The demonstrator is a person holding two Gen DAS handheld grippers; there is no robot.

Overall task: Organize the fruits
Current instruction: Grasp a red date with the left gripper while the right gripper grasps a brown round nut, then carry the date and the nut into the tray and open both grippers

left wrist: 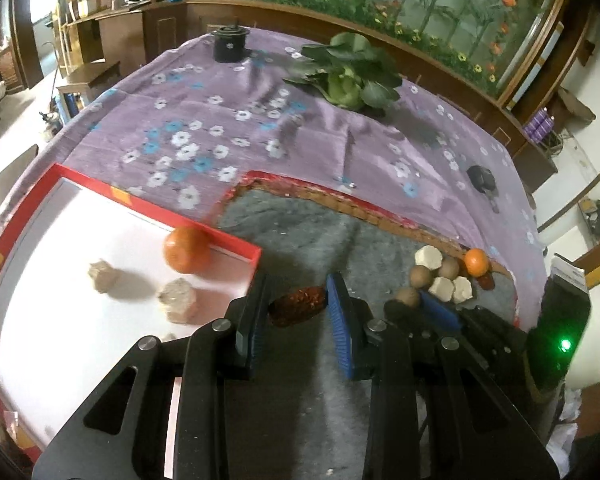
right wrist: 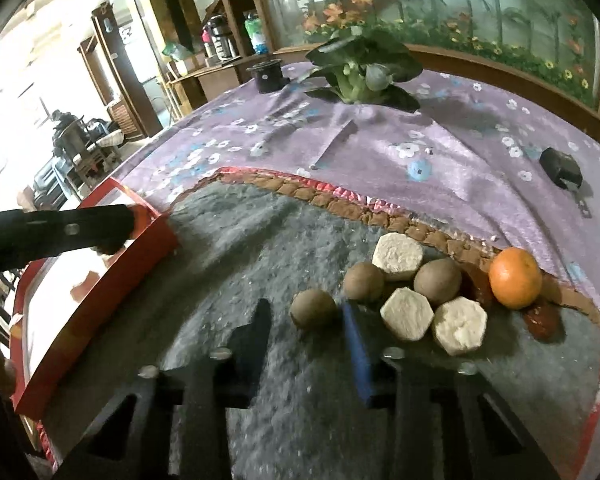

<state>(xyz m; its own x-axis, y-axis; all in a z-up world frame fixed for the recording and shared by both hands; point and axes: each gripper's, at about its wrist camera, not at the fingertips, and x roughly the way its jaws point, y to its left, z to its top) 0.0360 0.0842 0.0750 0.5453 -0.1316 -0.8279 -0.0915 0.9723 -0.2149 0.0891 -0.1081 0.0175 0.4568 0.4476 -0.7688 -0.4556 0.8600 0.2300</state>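
The left gripper (left wrist: 298,304) clamped a dark red oblong fruit (left wrist: 298,305) just beside the red-rimmed white tray (left wrist: 236,245). The right gripper (right wrist: 306,322), jaws narrowly parted, held nothing, a brown round fruit (right wrist: 313,308) at its fingertips, well apart from the tray.

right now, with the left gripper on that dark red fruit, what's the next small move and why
Probably carry the dark red fruit left over the rim of the red tray and release it: the left gripper grips it just outside the tray corner, and an orange already lies inside.
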